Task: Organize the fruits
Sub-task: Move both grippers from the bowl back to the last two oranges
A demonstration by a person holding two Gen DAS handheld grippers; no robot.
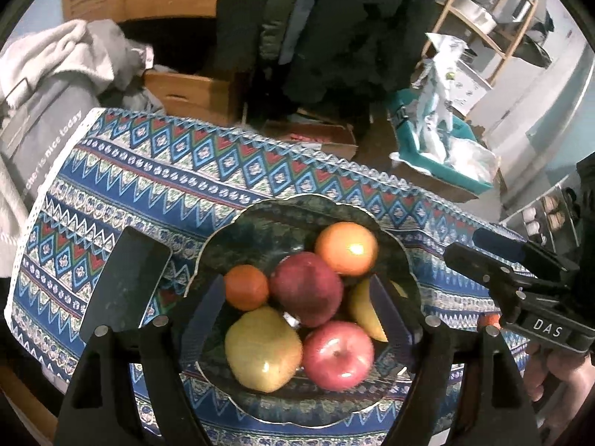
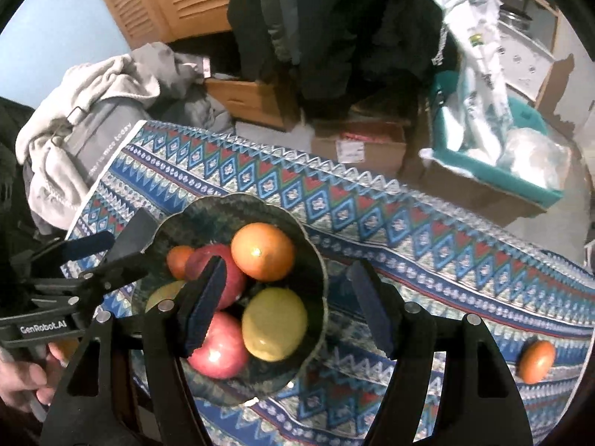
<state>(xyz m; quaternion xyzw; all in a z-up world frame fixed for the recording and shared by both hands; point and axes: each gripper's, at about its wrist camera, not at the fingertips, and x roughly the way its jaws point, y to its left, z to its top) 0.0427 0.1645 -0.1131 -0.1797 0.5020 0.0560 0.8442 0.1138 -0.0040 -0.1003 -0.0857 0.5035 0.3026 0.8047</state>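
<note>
A dark scalloped bowl (image 1: 260,223) (image 2: 193,219) on the patterned tablecloth holds several fruits: a large orange (image 1: 346,249) (image 2: 262,251), a small orange (image 1: 246,287) (image 2: 179,260), a dark red apple (image 1: 305,289), a red apple (image 1: 337,355) (image 2: 217,349), and two yellow fruits (image 1: 262,349) (image 2: 274,323). One orange (image 2: 537,361) lies alone on the cloth to the right. My left gripper (image 1: 301,308) is open above the bowl. My right gripper (image 2: 286,308) is open over the bowl's right side, empty. It also shows in the left wrist view (image 1: 520,267).
A dark phone-like slab (image 1: 126,282) lies left of the bowl. Behind the table are cardboard boxes (image 2: 357,145), a teal bin with bags (image 2: 498,163), a pile of clothes (image 1: 55,85) and hanging coats. The table's far edge runs diagonally.
</note>
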